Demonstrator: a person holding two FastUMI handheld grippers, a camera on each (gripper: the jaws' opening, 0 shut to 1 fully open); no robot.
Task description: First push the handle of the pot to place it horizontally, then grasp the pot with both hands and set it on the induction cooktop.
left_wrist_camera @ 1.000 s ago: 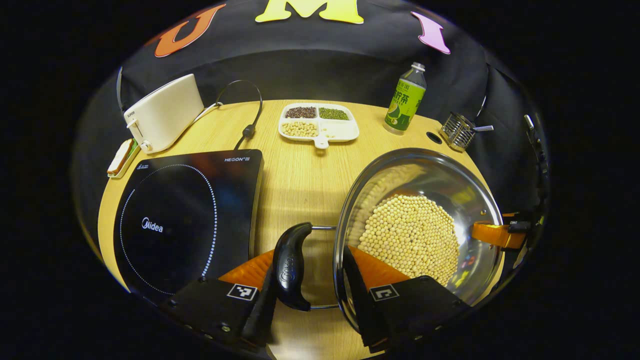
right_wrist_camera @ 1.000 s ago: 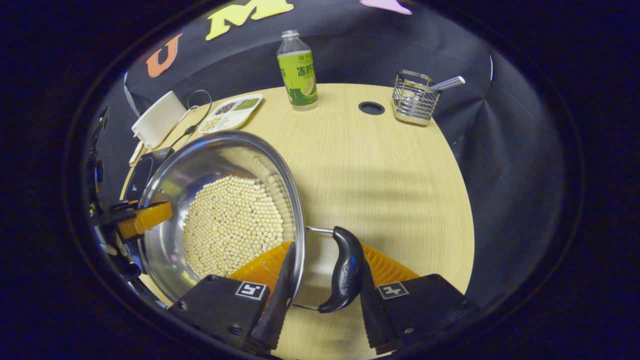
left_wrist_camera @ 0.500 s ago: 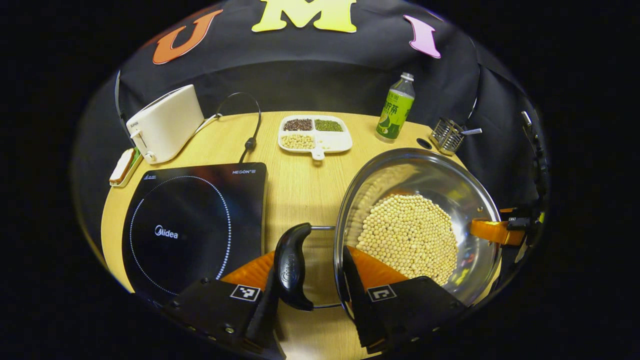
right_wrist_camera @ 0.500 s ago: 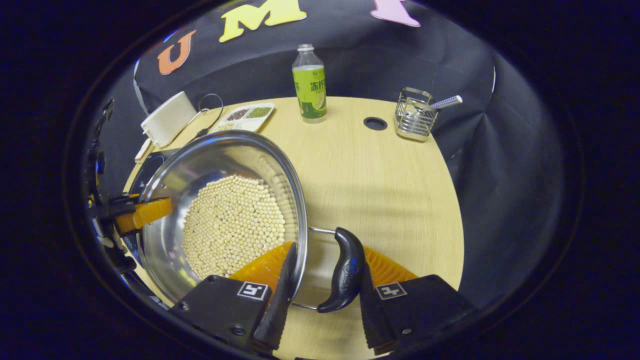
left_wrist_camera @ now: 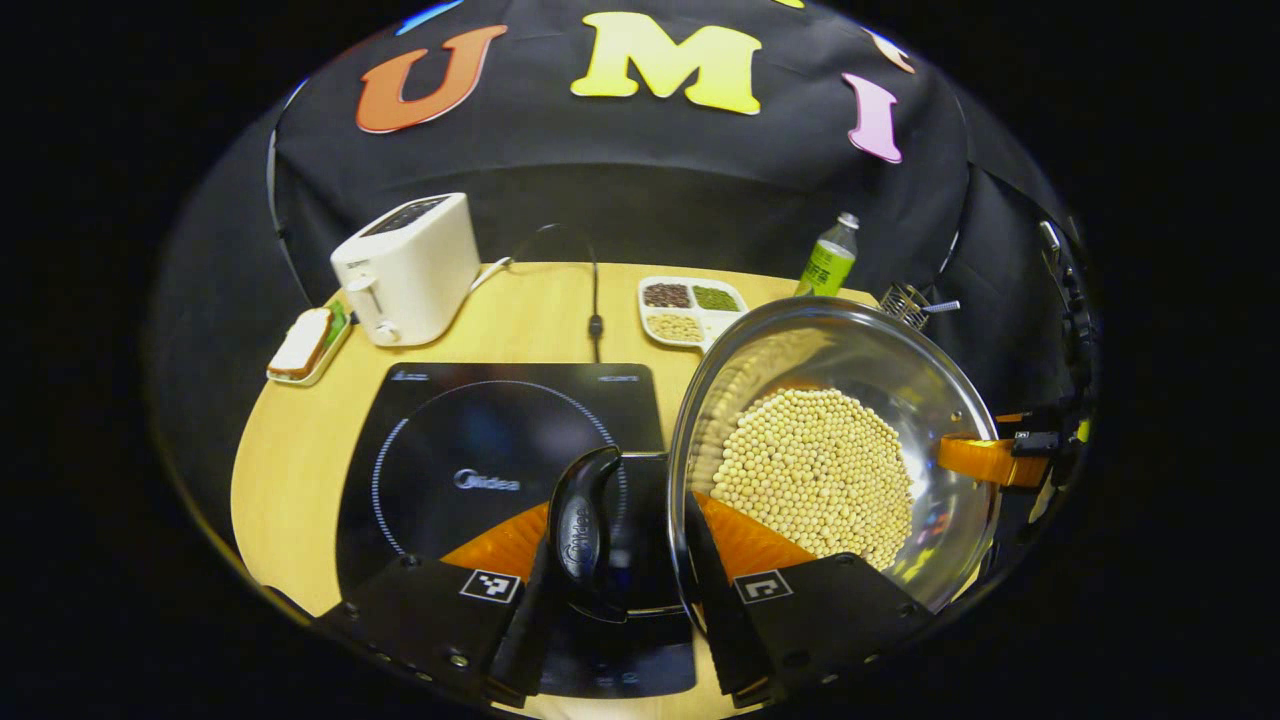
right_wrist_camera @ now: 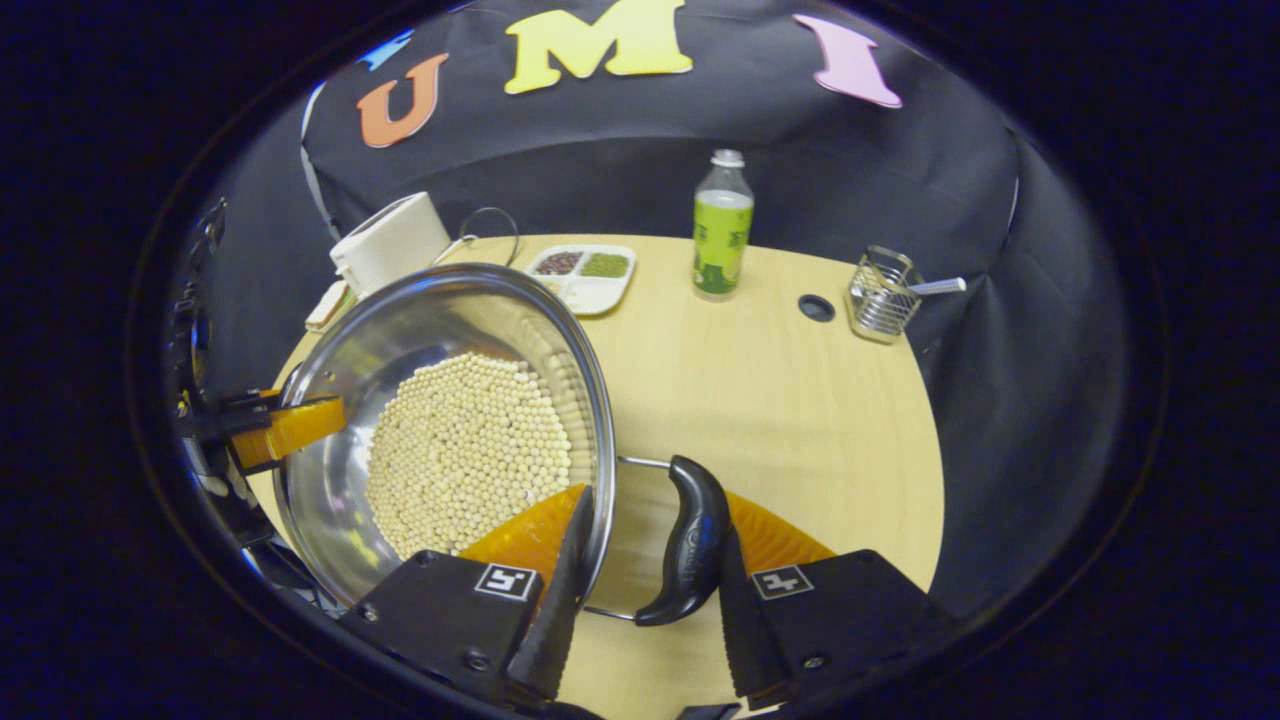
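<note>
- Hanging in the air between the two grippers, the pot sits partly above the induction cooktop, its nearer side handle over the black glass in the left gripper view, the bowl not yet centred on the ring.
- The left gripper is clamped across the rim and the left handle: one finger lies outside the handle, the other inside the bowl wall.
- The right gripper bites the same way on the right handle, one finger inside the rim, one outside the handle.
- The soybeans cover the bottom, so I judge the load fairly heavy and free to slide if the pot tips.
- Polished steel looks stiff but slippery; the moulded handles are the safer hold, and both sides should stay level.
- The wooden table lies below the right side.
</note>
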